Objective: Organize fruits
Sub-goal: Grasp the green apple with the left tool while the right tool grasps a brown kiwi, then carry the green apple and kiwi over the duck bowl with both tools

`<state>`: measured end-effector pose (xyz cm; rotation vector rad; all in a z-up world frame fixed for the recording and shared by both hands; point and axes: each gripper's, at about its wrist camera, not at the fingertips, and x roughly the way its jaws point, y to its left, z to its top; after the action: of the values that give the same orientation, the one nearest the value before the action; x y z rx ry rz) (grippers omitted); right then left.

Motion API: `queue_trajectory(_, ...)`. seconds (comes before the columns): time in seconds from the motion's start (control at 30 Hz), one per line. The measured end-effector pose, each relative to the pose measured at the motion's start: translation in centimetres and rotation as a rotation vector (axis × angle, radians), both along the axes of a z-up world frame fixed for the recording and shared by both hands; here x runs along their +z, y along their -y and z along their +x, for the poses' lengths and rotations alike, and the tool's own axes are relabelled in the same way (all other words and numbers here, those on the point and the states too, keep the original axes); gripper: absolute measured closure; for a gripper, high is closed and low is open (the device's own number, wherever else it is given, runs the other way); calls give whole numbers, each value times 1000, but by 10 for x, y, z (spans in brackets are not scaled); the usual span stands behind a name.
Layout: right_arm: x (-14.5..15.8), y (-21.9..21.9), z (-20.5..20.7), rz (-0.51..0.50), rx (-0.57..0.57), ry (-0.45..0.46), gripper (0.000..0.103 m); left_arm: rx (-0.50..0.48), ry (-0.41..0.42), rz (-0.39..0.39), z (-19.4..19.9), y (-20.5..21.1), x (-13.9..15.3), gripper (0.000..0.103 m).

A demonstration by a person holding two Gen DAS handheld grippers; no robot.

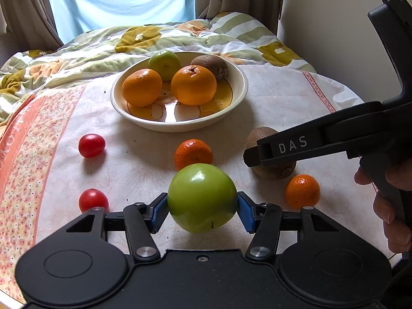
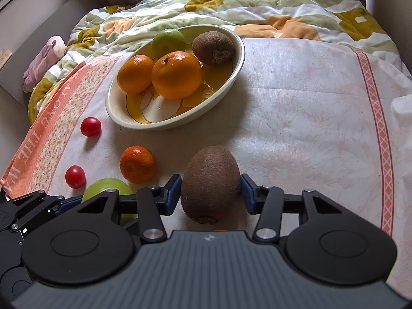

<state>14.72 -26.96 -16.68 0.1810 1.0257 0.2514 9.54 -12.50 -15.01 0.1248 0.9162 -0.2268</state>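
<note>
While your left tool (image 1: 202, 207) gripped the green apple (image 1: 202, 197) between its blue pads, lifted clear of the cloth (image 1: 283, 97), your right tool (image 2: 211, 193) stood around the kiwi (image 2: 210, 184), its pads at the fruit's sides. The kiwi appeared to rest on the cloth, so I could not say how firm that hold was.

The bowl (image 1: 242, 87) sat well beyond both tools and already held two oranges, a green fruit and a second kiwi. Two cherry tomatoes and two mandarins lay loose on the cloth.

The risks I judged: the apple's glossy skin could slip from narrow pads if you swung it quickly. The kiwi, soft and egg-shaped, might squirt out or bruise under a hard squeeze. With both tools close together, reaching for the bowl at once could make them collide, and dropping fruit into a crowded bowl could nudge an orange over the rim.

Readable writing: "DAS" on the right tool's finger, and part of "ALONG THE WA" on the cloth's orange border.
</note>
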Motion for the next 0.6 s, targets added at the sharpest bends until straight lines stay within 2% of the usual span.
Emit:
queue_trajectory(0.3,22,4,-11,35,-5,26,39,26,36,-1,-5,-6,22,42)
queue_trajectory(0.6,71,11,-21,51,-8,99,39,60,131,-5,-14,-17,72,42)
